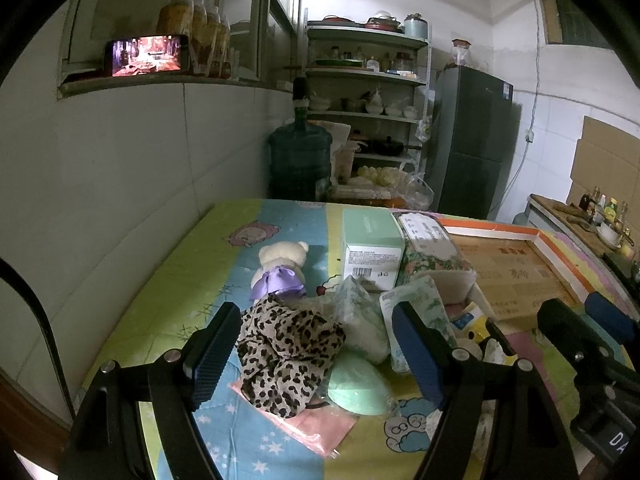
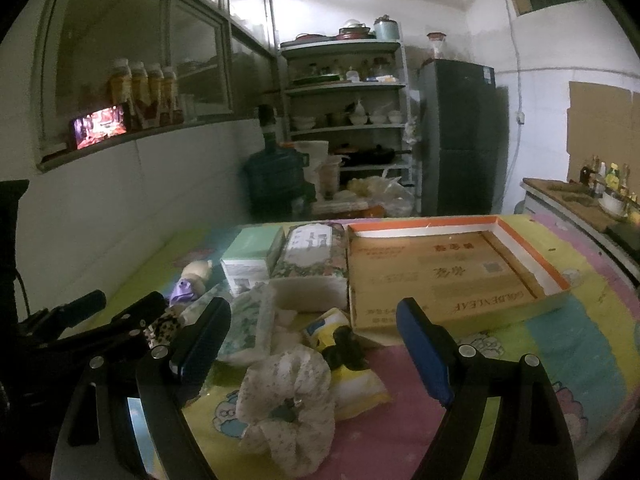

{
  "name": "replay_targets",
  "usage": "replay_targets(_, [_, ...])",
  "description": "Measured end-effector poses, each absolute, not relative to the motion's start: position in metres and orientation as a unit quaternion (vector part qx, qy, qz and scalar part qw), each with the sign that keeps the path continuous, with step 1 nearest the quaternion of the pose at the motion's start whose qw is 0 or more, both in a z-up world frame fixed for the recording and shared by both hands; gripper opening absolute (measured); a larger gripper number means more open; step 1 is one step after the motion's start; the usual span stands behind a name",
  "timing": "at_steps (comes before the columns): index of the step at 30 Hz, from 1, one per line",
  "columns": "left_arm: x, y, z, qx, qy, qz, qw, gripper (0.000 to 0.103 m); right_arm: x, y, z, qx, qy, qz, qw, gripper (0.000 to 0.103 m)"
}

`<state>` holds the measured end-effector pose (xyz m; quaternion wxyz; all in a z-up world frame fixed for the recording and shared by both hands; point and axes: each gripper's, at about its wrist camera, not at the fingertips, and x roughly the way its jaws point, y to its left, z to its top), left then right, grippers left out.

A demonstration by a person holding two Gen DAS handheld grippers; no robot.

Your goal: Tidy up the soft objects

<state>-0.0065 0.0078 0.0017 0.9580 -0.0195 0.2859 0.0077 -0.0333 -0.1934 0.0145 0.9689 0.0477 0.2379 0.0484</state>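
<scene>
Nearest, we logged two grippers poised over the pile; the left gripper [image 1: 316, 344] had its fingers spread wide, nothing pinched, a leopard cloth [image 1: 286, 354] lying on the table between them but not touched by either pad; the right gripper [image 2: 312, 348] likewise stood spread and empty, a white floral scrunchie [image 2: 286, 394] lying low between its fingers.

Beside the leopard cloth: a mint pad [image 1: 358, 388] on a pink sheet [image 1: 304, 422]; tissue packs [image 1: 362, 320] just behind; a yellow pack [image 2: 352, 384] next to the scrunchie, a small dark item on it, too dim for us to name.

Middle: a bear [image 1: 280, 270] with a purple bow, lying on the cartoon cover [image 1: 168, 312]; a green carton [image 1: 372, 246] and a floral tissue box [image 2: 310, 258] touching each other.

Farther right: a tray [image 2: 520, 236], shallow, orange-rimmed, holding nothing soft.

Beyond: water jug [image 1: 300, 160], shelves [image 1: 366, 76], fridge [image 1: 470, 140].

Step, by our judgement: the outset; no item yet gathered, both grippers choosing a first pick. Next move calls for lowering one gripper onto its nearest soft item, closing gently on a bunched fold, then carrying it to the tray, which we took for the likely destination.
</scene>
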Motion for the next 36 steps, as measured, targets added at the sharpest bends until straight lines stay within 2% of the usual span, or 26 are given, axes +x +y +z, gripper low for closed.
replay_targets(36, [-0.0067, 0.0074, -0.0009, -0.020, 0.287, 0.008, 0.958, 0.078, -0.0360, -0.1915, 0.0119, 0.054, 0.243, 0.069, 0.966, 0.086])
